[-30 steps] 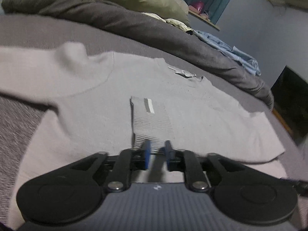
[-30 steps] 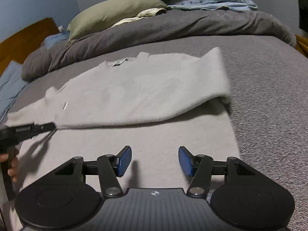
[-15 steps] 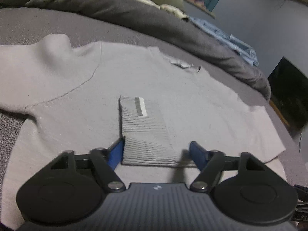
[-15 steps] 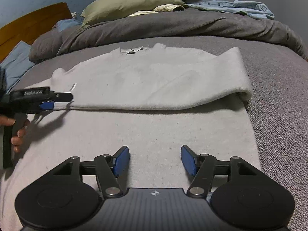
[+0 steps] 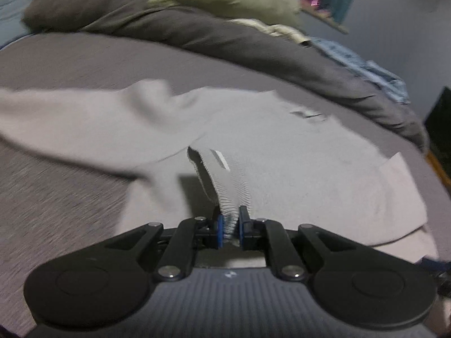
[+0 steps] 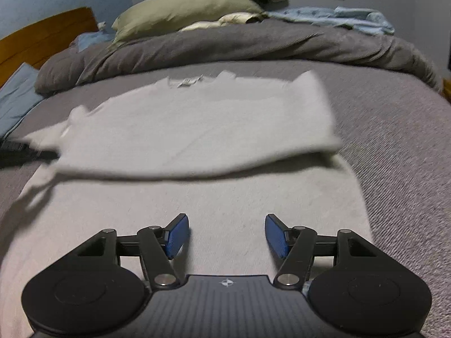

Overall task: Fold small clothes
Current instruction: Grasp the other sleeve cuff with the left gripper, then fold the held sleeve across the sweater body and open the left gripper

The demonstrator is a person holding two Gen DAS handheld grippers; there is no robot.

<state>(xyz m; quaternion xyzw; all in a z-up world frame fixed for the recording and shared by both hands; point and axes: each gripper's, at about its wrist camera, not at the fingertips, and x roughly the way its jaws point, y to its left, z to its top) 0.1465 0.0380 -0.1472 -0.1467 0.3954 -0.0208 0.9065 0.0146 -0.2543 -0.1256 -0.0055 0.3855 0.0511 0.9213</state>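
Observation:
A pale grey sweater [image 5: 296,152] lies spread on the grey bed, neck label toward the pillows. My left gripper [image 5: 230,229] is shut on the ribbed sleeve cuff [image 5: 225,180] and holds it lifted off the sweater body, the sleeve trailing left. In the right wrist view the sweater [image 6: 197,124] has one side folded over. My right gripper [image 6: 227,235] is open and empty just above the sweater's lower part. The left gripper [image 6: 25,152] shows as a dark blur at the sweater's left edge.
A rolled dark grey duvet [image 6: 239,45] lies across the back of the bed with an olive pillow [image 6: 186,11] and blue clothes [image 6: 338,19] behind it. A wooden headboard [image 6: 42,42] is at the left. Grey bed cover [image 6: 400,146] surrounds the sweater.
My left gripper, open around the cuff half a second ago, has shut on it and lifted it, pulling the sleeve up. My right gripper stays open over the sweater.

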